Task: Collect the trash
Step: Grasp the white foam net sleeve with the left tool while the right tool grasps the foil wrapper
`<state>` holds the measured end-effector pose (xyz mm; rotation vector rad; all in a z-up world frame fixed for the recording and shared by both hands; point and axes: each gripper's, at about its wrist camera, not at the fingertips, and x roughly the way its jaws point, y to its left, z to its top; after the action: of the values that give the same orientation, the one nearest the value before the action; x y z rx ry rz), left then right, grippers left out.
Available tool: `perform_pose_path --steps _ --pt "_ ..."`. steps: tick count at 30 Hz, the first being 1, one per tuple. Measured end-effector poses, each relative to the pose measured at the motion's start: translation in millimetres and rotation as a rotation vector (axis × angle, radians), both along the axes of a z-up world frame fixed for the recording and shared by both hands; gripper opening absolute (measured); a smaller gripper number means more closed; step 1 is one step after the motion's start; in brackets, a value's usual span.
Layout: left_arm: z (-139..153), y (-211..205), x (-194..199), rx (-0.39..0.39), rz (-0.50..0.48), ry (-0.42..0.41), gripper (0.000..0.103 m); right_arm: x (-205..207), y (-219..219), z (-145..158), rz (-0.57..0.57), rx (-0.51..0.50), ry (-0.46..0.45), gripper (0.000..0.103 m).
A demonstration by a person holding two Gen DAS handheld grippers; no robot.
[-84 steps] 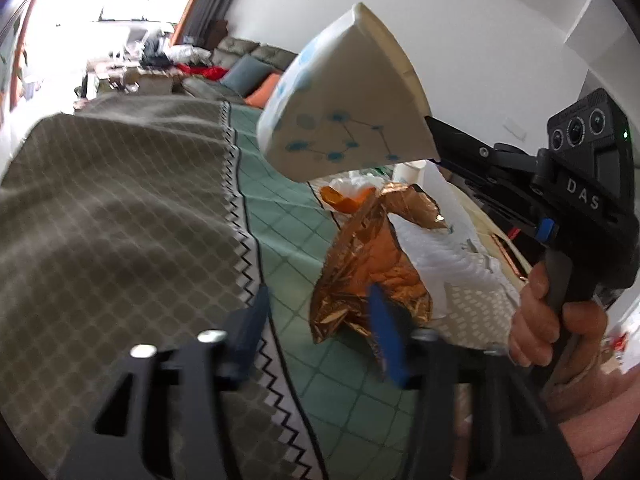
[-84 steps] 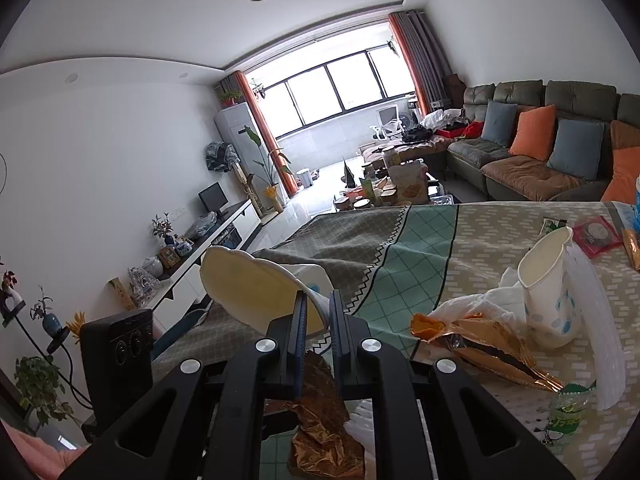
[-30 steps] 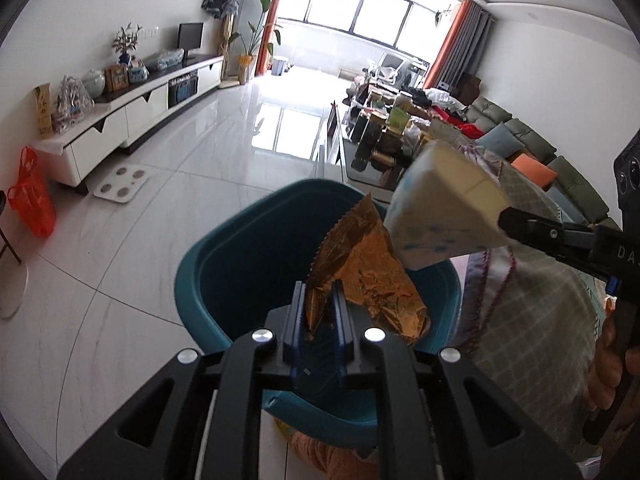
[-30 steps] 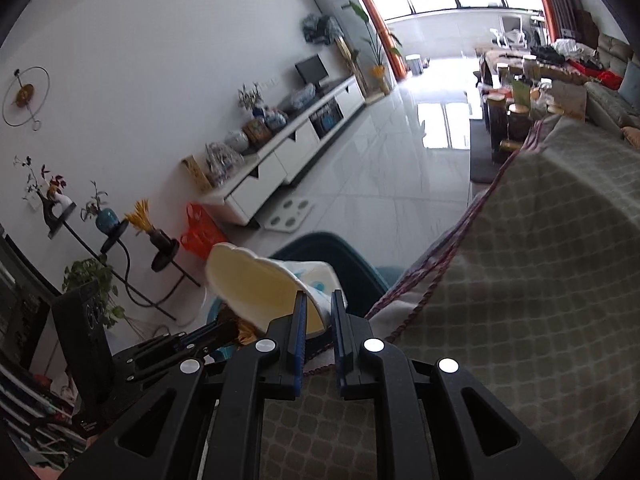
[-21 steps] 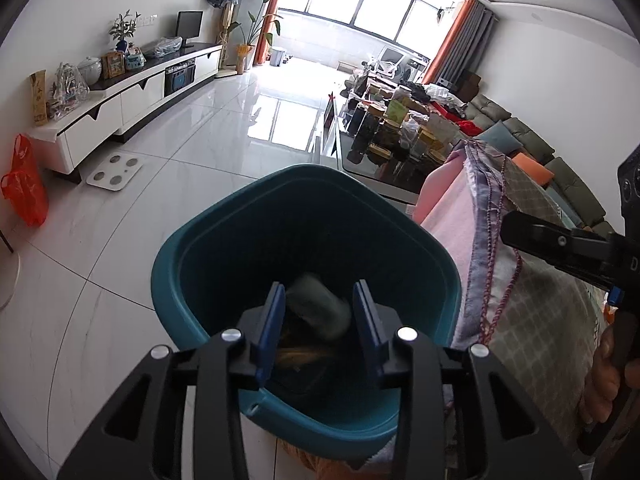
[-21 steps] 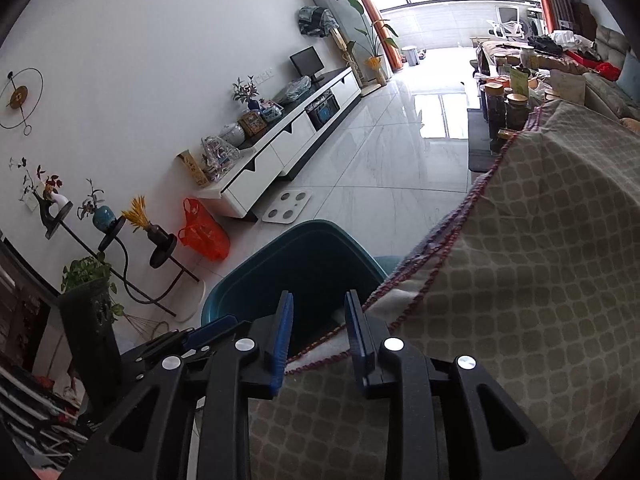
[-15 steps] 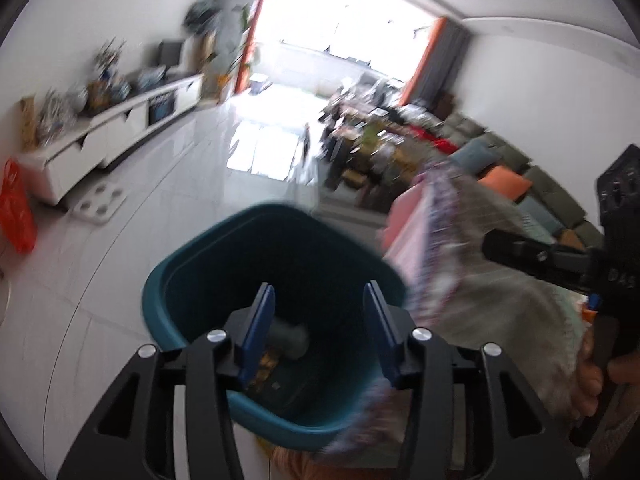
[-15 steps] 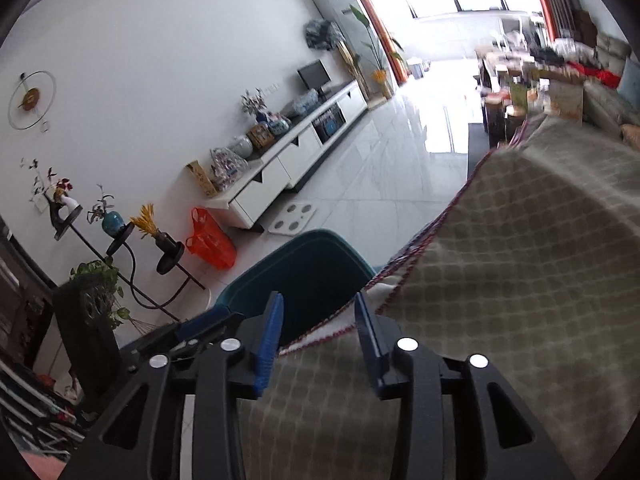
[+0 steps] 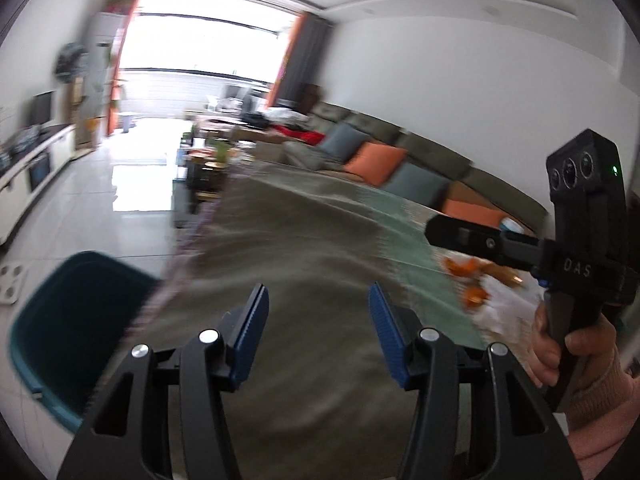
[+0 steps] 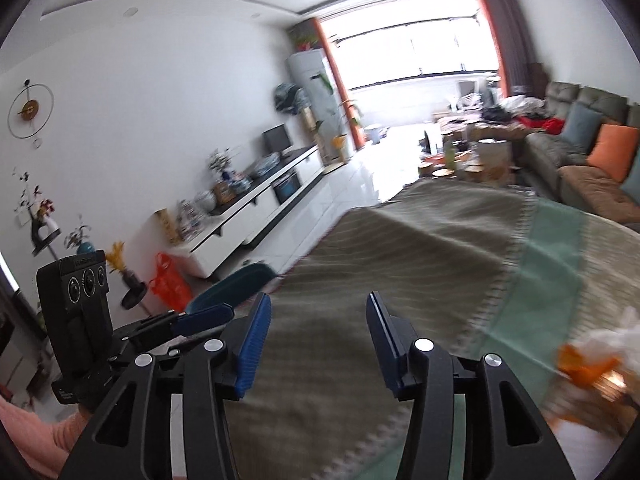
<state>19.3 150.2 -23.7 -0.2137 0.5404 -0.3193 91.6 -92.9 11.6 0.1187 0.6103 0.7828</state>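
Remaining trash (image 9: 486, 284) is a blurred heap of orange and white wrappers at the right end of the desk (image 9: 304, 240), on the green stripe of the cloth; also at the lower right edge of the right wrist view (image 10: 592, 364). Too smeared to separate single pieces.

Left gripper (image 9: 316, 320): jaws wide apart, nothing held. Right gripper (image 10: 314, 330): jaws wide apart, empty.

Step as I read it: reach for the next pieces. Suggest one piece per gripper, coming in low along the cloth and pinching a raised fold, not the cloth itself. Crinkly foil probably slips, so bite deep.

Teal bin (image 9: 68, 332) stands on the floor, just beside the desk's left edge, cloth fringe hanging next to it. Grey cloth between bin and heap is bare, good travel lane. Grippers sit close together, so stagger them. Floor beyond the bin is open.
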Motion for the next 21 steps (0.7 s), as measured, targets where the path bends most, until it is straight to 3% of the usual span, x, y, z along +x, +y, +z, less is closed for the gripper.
perform_pose_path --steps 12,21 --pt "-16 -117 14 -0.009 -0.312 0.055 0.053 -23 -108 -4 -0.272 0.015 -0.021 0.05" --pt "-31 -157 31 -0.061 -0.41 0.126 0.06 -34 -172 -18 -0.419 0.044 -0.003 0.05"
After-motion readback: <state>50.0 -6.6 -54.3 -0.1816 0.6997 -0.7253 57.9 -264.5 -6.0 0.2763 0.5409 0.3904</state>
